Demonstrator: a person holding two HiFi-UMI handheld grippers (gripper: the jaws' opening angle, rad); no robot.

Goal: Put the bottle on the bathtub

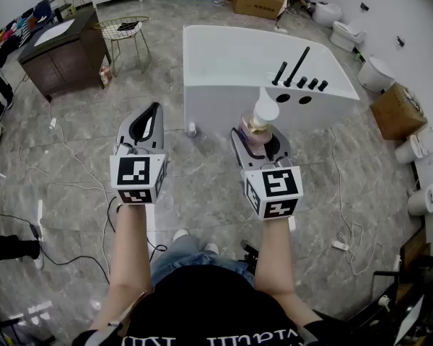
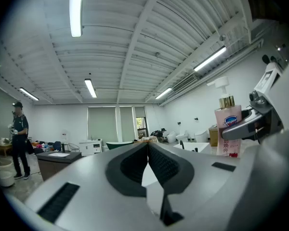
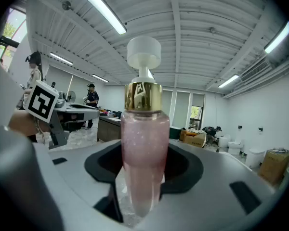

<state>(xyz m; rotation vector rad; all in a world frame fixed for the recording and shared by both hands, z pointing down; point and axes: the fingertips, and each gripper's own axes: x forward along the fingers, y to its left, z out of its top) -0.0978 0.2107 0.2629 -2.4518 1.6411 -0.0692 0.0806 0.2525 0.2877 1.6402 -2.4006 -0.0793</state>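
Observation:
A pink pump bottle (image 1: 258,125) with a gold collar and white pump head stands upright between the jaws of my right gripper (image 1: 257,139), which is shut on it. The right gripper view shows the bottle (image 3: 141,148) filling the centre, clamped low on its body. The white bathtub (image 1: 231,63) lies just beyond the bottle, with black taps (image 1: 297,74) on its right rim. My left gripper (image 1: 150,118) hovers over the floor to the bathtub's left, jaws shut with nothing between them (image 2: 147,150). From the left gripper view the bottle (image 2: 227,126) appears at the right.
A dark wooden cabinet (image 1: 61,49) and a wire chair (image 1: 124,38) stand at the back left. Toilets (image 1: 375,71) and cardboard boxes (image 1: 397,110) line the right wall. Cables (image 1: 72,164) trail over the marble floor. A person (image 2: 19,138) stands far left.

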